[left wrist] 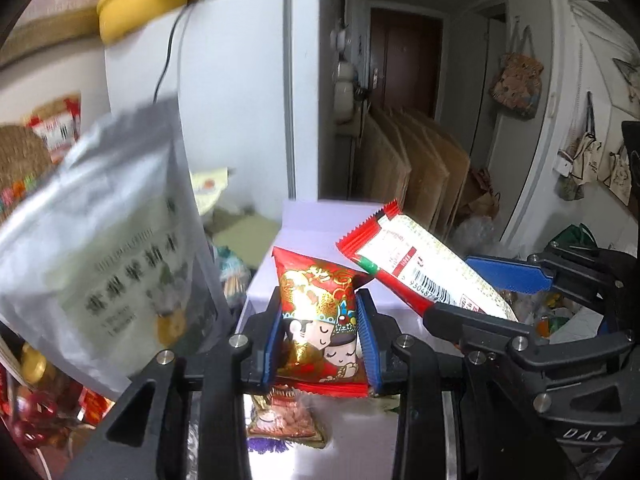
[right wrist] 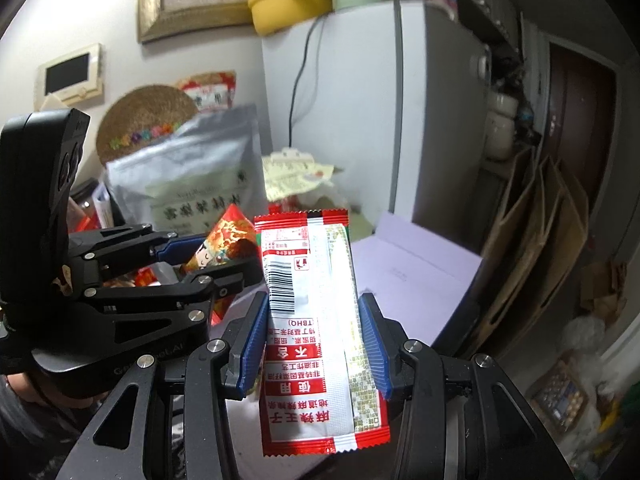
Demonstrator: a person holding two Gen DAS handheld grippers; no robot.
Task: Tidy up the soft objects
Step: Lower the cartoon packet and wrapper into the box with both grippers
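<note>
Foil red snack pouch (left wrist: 320, 316) pinched in left gripper (left wrist: 320, 332), white-red packet (right wrist: 316, 320) clamped in right gripper (right wrist: 316, 340); slick wrappers may slip out or collide just beside each other.

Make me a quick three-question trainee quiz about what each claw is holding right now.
1. True or false: the left claw is shut on a red cartoon snack packet.
2. What does the right claw grip? A) a yellow pot B) a red-and-white barcode packet C) a silver pouch
3. Fill in: the white box lies ahead of both ___.

Key: 1 true; 2 B; 3 claws.
</note>
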